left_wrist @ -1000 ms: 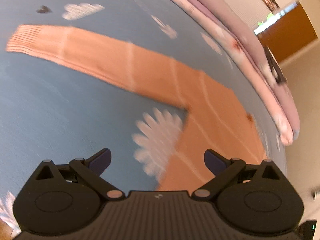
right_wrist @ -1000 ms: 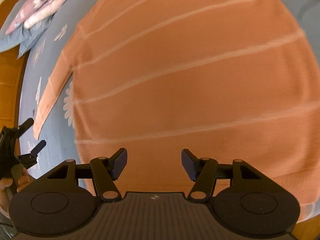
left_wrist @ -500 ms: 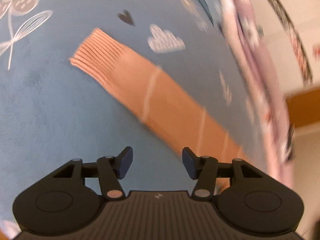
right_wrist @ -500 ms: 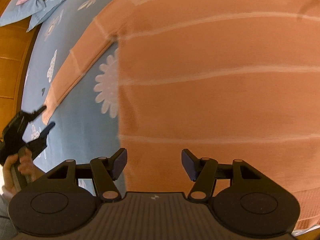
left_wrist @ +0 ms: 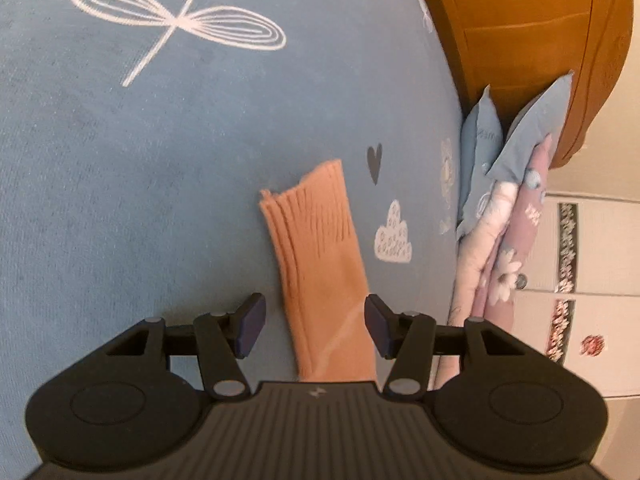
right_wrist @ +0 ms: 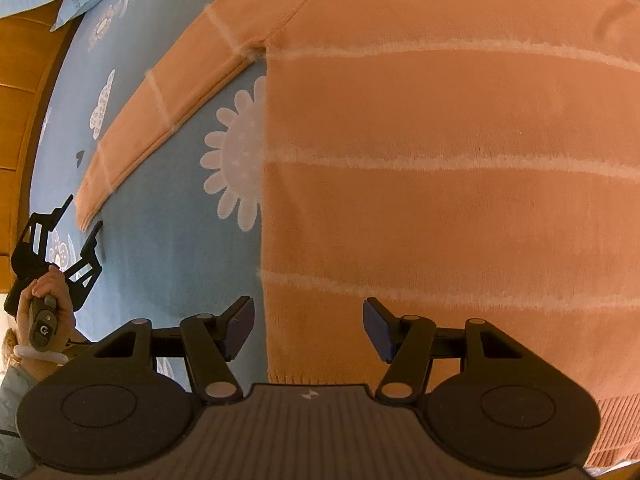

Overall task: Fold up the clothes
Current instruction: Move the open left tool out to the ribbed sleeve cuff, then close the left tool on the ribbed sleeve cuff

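I'm hovering my left gripper [left_wrist: 312, 326], fingers open, straddling the sweater [right_wrist: 440, 184] cuff [left_wrist: 310, 208]; pillows [left_wrist: 500, 216] and headboard [left_wrist: 520, 32] are crowding beside. Right gripper [right_wrist: 308, 330] is hanging open too.

Little readable text. The grey handle [right_wrist: 42, 326] gripped in the person's hand [right_wrist: 48, 300], at the left edge of the right wrist view, carried a round white logo like a "C"; its small letters were too tiny to read. Faint lettering on a blue-grey pillow [left_wrist: 486, 136] at the bed's [left_wrist: 120, 160] edge was illegible. Each gripper body showed only a small white emblem, no words.
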The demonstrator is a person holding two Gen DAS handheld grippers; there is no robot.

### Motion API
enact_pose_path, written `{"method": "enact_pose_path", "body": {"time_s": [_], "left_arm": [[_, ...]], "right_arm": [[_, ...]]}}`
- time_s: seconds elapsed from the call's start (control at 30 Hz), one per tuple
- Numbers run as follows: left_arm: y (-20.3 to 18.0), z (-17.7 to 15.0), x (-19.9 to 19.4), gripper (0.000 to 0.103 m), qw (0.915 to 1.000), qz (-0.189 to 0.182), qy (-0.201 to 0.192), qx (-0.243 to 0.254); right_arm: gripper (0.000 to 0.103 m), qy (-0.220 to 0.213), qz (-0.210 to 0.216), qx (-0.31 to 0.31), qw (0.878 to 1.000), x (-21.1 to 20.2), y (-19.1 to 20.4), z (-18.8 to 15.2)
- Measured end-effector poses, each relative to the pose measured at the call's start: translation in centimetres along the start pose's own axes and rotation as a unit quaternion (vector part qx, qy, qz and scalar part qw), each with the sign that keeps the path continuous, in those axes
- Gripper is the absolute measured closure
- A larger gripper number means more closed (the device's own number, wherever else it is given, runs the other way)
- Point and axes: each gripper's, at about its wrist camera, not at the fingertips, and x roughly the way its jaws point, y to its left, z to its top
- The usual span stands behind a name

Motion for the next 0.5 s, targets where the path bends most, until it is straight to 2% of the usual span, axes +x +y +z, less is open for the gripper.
{"method": "enact_pose_path", "body": {"time_s": [0.1,0.5], "left_arm": [[0.14,0.11,0.50,0.055,0.9999,-0.006,-0.004,0.007],[0.12,0.42,0.56,0.055,0.9995,-0.025,-0.014,0.015]], "right_arm": [[0.038,0.004,-0.005,0.001,1.000,0.25,0.10,0.18],[0.038,0.015,-0.002,-0.008,1.000,0.78,1.03,0.20]]}}
